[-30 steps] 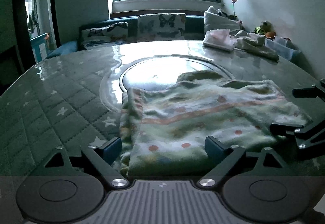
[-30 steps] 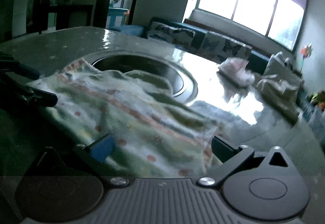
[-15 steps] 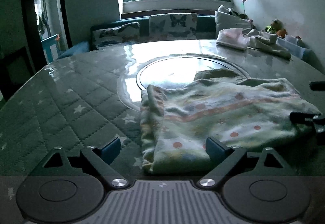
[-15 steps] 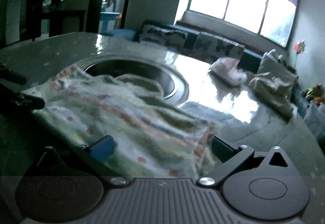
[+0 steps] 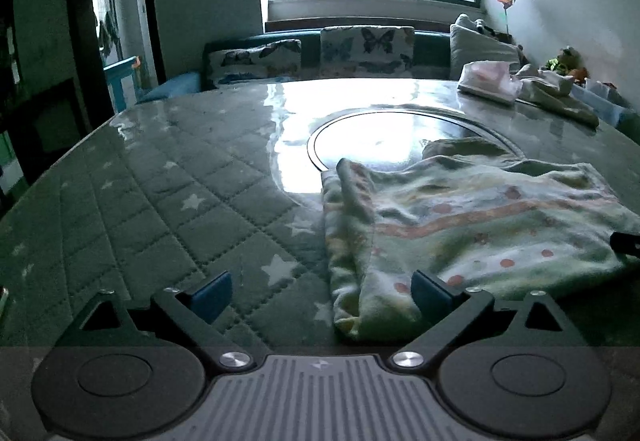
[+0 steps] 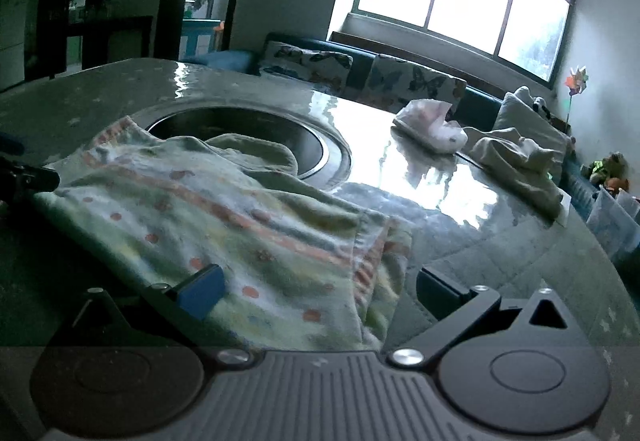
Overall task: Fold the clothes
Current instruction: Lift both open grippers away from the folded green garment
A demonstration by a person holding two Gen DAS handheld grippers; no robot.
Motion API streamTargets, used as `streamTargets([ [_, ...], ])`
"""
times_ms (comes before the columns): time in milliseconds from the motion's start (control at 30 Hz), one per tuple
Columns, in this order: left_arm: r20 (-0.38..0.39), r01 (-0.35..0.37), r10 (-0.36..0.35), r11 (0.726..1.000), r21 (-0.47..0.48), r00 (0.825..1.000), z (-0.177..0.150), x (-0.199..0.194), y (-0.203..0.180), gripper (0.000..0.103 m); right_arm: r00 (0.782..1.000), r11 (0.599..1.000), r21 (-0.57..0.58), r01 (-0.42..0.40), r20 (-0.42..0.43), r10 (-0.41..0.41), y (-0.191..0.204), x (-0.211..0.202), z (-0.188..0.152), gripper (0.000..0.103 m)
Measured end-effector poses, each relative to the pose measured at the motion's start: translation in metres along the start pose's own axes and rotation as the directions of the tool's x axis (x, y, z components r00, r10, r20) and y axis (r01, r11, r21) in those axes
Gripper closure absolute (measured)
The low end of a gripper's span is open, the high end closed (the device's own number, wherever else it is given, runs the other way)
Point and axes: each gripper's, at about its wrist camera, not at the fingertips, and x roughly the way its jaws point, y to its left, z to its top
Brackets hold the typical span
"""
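Note:
A pale green garment with orange stripes and dots [image 5: 472, 225] lies folded on the round table, its left folded edge bunched. It also shows in the right wrist view [image 6: 224, 225]. My left gripper [image 5: 320, 291] is open, low over the table, at the garment's near left corner; the cloth lies by the right fingertip. My right gripper [image 6: 320, 287] is open, with the garment's near right corner between its fingers. Neither holds cloth. The tip of the other gripper shows at each view's edge.
The table has a quilted star-print cover [image 5: 168, 201] and a glass turntable [image 5: 400, 137] in the middle. A pink-white folded garment [image 6: 432, 125] and a beige pile [image 6: 516, 161] lie at the far right. A butterfly-print sofa [image 5: 360, 49] stands behind.
Both grippers have drawn back and apart: the left has shifted left so the garment now sits to its right; the right has shifted right toward the garment's right edge. The garment lies still.

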Motion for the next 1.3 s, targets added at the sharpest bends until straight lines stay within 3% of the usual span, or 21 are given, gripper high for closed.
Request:
streamTargets([
  [400, -0.008, 0.002, -0.002, 1.0, -0.004, 1.0, -0.001, 0.002, 0.002, 0.0, 0.994, 0.993, 0.045, 0.105, -0.042, -0.103, -0.025, -0.008, -0.015, 0.0],
  [1300, -0.021, -0.026, 0.026, 0.999, -0.021, 0.999, 0.001, 0.003, 0.009, 0.0, 0.992, 0.989, 0.096, 0.115, -0.067, -0.109, -0.04, -0.005, -0.017, 0.0],
])
